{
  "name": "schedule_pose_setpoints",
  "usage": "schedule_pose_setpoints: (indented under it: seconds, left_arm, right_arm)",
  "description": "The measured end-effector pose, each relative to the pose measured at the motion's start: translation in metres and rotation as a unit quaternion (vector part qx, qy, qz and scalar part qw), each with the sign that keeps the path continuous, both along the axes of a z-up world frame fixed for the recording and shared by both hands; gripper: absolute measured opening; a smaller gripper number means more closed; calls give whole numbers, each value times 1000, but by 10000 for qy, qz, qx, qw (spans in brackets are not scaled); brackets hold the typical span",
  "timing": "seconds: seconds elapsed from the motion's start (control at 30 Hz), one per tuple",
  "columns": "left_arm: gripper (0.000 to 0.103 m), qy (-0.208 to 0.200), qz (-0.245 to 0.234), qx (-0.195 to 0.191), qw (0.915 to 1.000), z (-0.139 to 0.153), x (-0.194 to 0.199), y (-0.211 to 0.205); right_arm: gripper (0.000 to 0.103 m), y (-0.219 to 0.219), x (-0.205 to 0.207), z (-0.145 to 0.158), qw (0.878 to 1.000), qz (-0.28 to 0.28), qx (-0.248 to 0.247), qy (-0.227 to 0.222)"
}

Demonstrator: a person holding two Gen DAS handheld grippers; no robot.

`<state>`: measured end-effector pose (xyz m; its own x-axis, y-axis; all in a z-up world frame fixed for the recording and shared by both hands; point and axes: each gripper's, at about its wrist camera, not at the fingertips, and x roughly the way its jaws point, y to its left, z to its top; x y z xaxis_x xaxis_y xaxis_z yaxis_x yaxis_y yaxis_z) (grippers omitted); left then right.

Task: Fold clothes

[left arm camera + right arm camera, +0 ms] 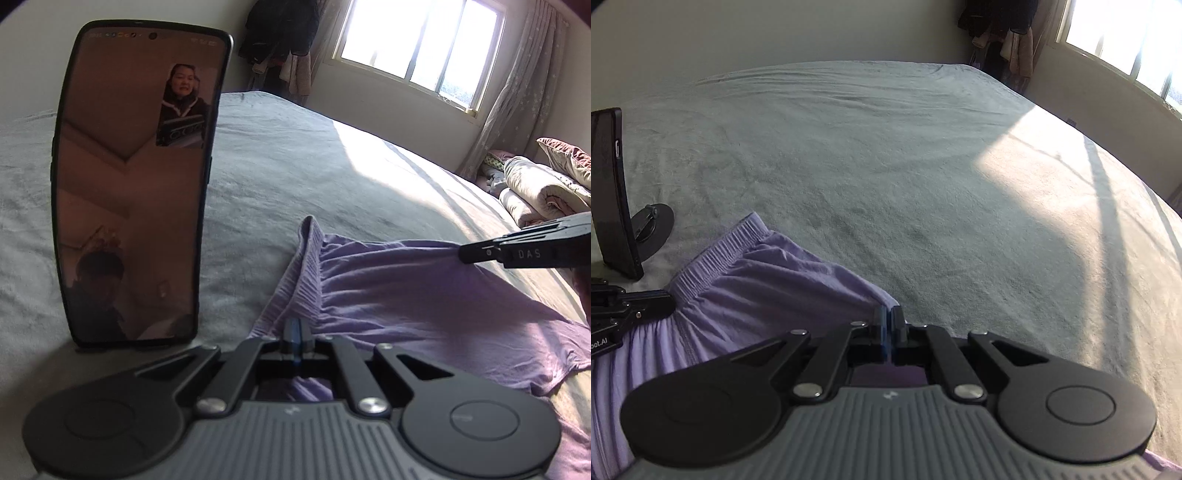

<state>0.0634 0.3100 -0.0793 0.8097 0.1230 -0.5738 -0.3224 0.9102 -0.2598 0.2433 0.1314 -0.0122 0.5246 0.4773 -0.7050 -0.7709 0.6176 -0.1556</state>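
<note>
Sunlit bedroom, big bed with a grey fleecy blanket [886, 166]. A thin lilac garment with a ribbed elastic waistband [406, 295] lies on its near side, beside a black phone on a stand [136, 184]. It's light and floppy, so it'll sag. The left gripper [296, 332] is pinched closed at the waistband; the right gripper [889, 325] looks clamped on an edge, probably. The waistband gives the firmest hold.

open bed [886, 166] ahead, phone [136, 184] blocks left
</note>
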Motion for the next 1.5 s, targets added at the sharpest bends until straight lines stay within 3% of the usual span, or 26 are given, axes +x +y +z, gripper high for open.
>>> schedule_pose_setpoints:
  seconds: [0.13,0.33,0.47,0.6,0.7,0.8,0.83,0.87,0.93,0.97,1.0,1.03,1.07,1.27,1.37,1.5]
  left_arm:
    - [2,0,41,-82,10000,0,0,3]
    - [2,2,64,-188,9998,2,1,8]
    - [2,-2,97,-301,9995,4,3,8]
    - [2,-12,164,-441,9989,5,0,9]
    - [2,-15,192,-503,9985,7,-7,10]
    - [2,-53,201,-611,9979,8,-18,15]
    - [2,-69,202,-652,9976,9,-22,18]
    - [2,-86,204,-694,9973,9,-26,21]
    - [2,-118,208,-777,9967,10,-34,26]
    - [2,-134,210,-819,9963,11,-38,28]
    - [2,-151,215,-857,9960,12,-42,31]
    - [2,-172,227,-886,9957,13,-46,33]
    - [2,-202,227,-898,9955,14,-50,35]
    - [2,-498,-53,-873,9949,19,-68,40]
    - [2,-557,-332,-1055,9923,16,-73,42]
    - [2,-591,-622,-1472,9854,12,-70,44]
  right_arm:
    - [2,-11,-38,32,9997,101,-26,-220]
    - [2,-24,-94,50,9998,212,35,15]
    - [2,-27,-132,31,9985,304,82,449]
    - [0,-23,-155,-11,9936,353,83,1072]
    - [0,-17,-160,-40,9906,262,19,1343]
    - [1,-25,-153,-43,9872,168,399,1536]
    - [4,-29,-150,-39,9855,131,569,1591]
    - [15,-33,-147,-35,9836,93,738,1641]
    - [16,-40,-141,-26,9820,13,999,1605]
    - [23,-41,-136,-23,9811,-46,1094,1596]
    - [32,-41,-131,-21,9798,-134,1196,1595]
    - [53,-41,-124,-20,9781,-233,1309,1600]
    - [58,-41,-117,-22,9748,-291,1441,1675]
    - [58,-38,-70,-41,9484,-673,2152,2231]
    - [52,-42,-52,-58,9206,-802,2591,2810]
    - [46,-46,-40,-78,8711,-1028,3359,3433]
